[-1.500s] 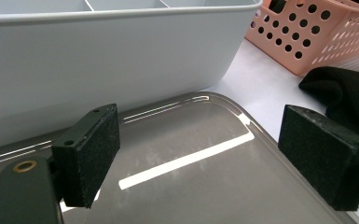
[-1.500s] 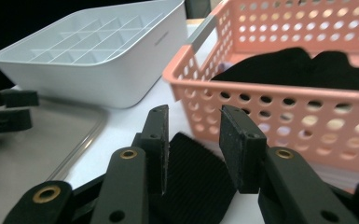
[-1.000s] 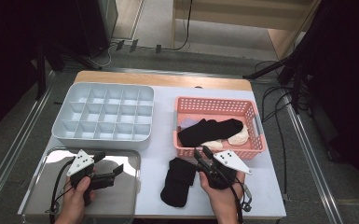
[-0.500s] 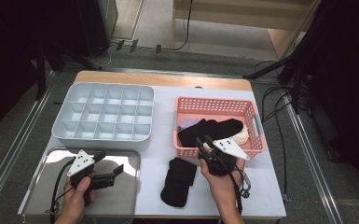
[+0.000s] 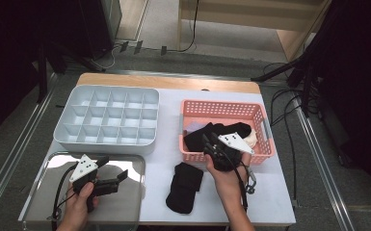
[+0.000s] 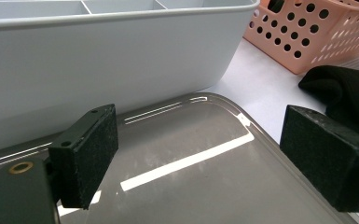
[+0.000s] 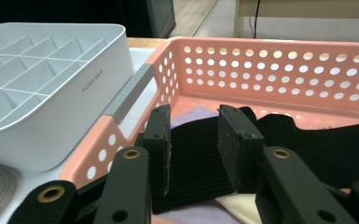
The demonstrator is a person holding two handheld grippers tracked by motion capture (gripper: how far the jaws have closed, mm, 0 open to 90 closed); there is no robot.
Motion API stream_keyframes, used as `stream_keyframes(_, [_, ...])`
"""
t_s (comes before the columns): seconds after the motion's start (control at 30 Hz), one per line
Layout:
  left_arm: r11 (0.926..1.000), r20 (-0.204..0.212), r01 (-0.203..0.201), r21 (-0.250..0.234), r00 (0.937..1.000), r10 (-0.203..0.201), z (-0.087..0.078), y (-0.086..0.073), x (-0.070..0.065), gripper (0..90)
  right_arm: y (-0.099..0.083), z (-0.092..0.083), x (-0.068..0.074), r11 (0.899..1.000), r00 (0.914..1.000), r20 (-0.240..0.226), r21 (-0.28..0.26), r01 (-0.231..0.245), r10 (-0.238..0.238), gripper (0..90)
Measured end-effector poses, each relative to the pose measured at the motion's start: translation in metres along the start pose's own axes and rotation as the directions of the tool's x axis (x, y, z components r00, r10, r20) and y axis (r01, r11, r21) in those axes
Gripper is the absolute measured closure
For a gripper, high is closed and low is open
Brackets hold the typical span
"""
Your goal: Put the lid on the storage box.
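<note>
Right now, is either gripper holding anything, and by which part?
The right gripper straddles a black sock's ribbed cuff in the pink basket; whether it grips is unclear. The left gripper holds nothing.

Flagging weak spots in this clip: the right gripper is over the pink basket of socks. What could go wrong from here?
The right gripper straddles a black sock that lies on other laundry, so it may lift a neighbour too. The sock could also snag on the pink basket rim. The left gripper is open over the metal tray, too far off to help.
</note>
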State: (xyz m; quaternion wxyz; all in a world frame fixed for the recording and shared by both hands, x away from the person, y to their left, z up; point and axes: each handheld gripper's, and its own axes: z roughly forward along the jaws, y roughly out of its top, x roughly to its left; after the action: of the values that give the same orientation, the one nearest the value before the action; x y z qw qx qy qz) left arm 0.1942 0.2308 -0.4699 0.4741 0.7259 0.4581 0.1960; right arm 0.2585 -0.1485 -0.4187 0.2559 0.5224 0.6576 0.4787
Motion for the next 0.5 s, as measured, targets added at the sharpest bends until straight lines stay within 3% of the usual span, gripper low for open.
stream_keyframes(0.5, [1.0, 0.005, 0.003, 0.001, 1.0, -0.003, 0.0, 0.0, 0.0, 11.7, 0.007, 0.024, -0.011, 0.999, 0.9985, 0.05, 0.041, -0.024, 0.022, 65.5])
